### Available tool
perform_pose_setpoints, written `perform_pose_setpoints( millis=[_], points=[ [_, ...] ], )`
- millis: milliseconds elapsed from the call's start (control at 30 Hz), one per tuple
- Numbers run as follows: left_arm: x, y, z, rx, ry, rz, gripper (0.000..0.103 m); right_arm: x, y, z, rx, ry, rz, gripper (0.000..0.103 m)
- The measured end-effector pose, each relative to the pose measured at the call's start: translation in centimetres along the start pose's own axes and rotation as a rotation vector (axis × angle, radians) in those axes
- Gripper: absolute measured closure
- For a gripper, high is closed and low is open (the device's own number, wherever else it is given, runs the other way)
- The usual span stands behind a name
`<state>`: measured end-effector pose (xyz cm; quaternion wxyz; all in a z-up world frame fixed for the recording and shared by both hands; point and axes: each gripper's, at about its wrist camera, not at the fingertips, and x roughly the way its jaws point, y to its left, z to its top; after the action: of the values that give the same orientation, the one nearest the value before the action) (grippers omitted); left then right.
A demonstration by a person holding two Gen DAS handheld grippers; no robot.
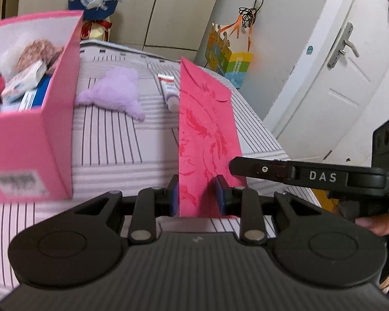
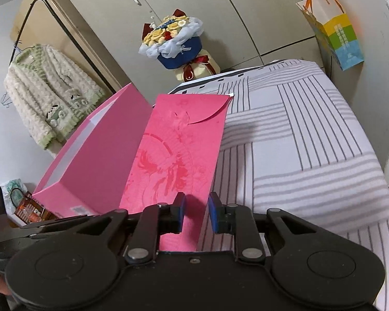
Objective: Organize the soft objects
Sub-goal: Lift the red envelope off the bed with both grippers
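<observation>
Two hand-held grippers share my views over a bed (image 2: 311, 140) with a striped grey-and-white cover. On it stands an open pink box (image 1: 31, 134) holding plush toys and small packets. Just right of the box lie a lilac plush toy (image 1: 114, 90) and a small tube (image 1: 169, 92), well apart from my tools. A red envelope (image 1: 207, 129) stands upright on edge between the blue pads of my left hand-held gripper (image 1: 198, 194), jaws narrow; I can't tell whether they clamp it. My right hand-held gripper (image 2: 197, 213) shows narrow jaws with the envelope's lower end between them, pads not clearly pressing it.
</observation>
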<state>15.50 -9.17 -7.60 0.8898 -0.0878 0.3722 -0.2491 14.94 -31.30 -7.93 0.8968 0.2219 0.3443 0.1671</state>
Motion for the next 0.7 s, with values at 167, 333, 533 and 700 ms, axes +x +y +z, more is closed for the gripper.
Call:
perform_pose_setpoints(
  millis=[167,333,533,700],
  points=[
    [-1.1,0.2,-1.7,-0.022,0.014,-0.009,0.076,-0.8,1.9,-1.5,-0.064,0.019,-0.040,0.078],
    [-3.2,0.6,-2.9,-0.034,-0.001,-0.050,0.087,-1.6,3.6,-2.6,-0.093,0.028,-0.039,0.079],
    [-5.7,1.2,-3.1,-0.060,-0.014,-0.097,0.097,-2.9,6.8,-3.4,-0.138,0.005,0.037,0.080],
    [-6.0,2.6,-3.2,-0.091,-0.032,-0.087,0.097,-2.1,7.0,-3.5,-0.128,0.020,0.031,0.079]
  ],
)
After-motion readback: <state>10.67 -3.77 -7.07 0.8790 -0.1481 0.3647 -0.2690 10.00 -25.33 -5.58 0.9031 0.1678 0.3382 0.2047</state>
